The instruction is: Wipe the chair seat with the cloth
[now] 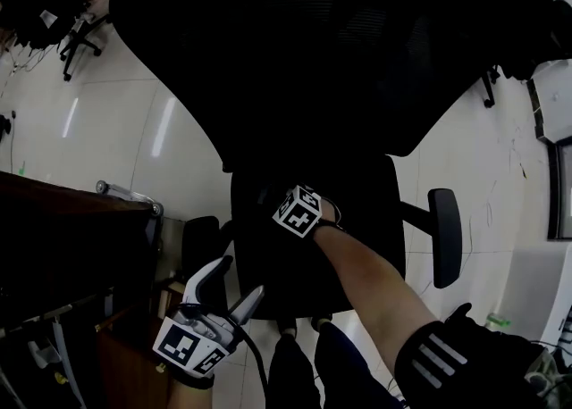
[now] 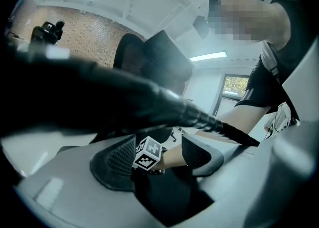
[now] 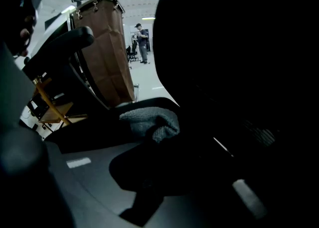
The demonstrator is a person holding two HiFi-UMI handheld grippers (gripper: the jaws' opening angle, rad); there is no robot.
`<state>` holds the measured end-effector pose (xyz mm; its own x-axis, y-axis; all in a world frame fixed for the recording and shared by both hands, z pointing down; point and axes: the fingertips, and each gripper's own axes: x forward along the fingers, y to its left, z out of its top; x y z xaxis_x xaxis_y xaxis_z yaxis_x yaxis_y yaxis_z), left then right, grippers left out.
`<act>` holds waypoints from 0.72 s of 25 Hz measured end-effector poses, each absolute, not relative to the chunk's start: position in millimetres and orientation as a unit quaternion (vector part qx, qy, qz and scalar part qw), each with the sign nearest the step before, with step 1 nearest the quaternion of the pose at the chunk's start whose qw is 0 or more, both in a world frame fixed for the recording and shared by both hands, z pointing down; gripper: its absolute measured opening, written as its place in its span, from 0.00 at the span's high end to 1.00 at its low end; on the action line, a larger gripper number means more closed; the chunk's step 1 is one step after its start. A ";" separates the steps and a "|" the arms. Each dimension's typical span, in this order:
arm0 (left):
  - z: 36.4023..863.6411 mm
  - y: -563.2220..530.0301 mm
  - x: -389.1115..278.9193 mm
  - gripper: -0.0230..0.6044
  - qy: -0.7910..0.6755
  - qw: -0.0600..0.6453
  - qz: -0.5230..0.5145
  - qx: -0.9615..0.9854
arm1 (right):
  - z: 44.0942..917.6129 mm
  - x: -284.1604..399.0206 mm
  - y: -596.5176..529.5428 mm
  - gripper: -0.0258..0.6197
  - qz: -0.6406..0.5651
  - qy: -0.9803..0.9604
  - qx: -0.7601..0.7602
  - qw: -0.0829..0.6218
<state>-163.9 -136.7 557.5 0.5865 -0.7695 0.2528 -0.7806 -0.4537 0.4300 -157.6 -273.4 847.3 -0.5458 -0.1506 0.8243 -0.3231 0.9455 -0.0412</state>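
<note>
Grey cloth [image 3: 151, 121], clamped in the right gripper's [image 1: 273, 195] fingers, is pressing the chair seat [image 1: 362, 220], wiping seemingly unfinished; the left gripper's [image 1: 239, 280] fingers are standing wide, empty.

The cloth [image 3: 152, 121] looks fuzzy terry, the floor [image 1: 134, 121] glossy tile.

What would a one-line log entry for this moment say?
right gripper: shut on cloth, at chair seat | left gripper: open, empty, held beside chair

Head view steeply down on chair seat [image 1: 362, 193] — both gripper views low, close.
</note>
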 end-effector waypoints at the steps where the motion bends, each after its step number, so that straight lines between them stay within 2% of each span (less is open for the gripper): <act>1: 556.7 -138.8 -160.2 0.47 -0.452 0.256 0.011 0.855 | 852.8 -134.1 -279.6 0.91 0.093 -0.864 0.145 0.474; 9: 551.9 -149.9 -132.3 0.47 -0.428 0.252 0.004 0.868 | 855.4 65.7 -320.6 0.91 0.119 -0.783 0.252 0.556; 15: 551.7 -146.8 -125.1 0.47 -0.427 0.256 0.006 0.867 | 842.0 111.0 -338.4 0.91 0.138 -0.748 0.341 0.552; 18: 546.2 -142.2 -130.1 0.47 -0.429 0.255 0.003 0.866 | 829.6 90.1 -335.3 0.91 0.147 -0.763 0.348 0.524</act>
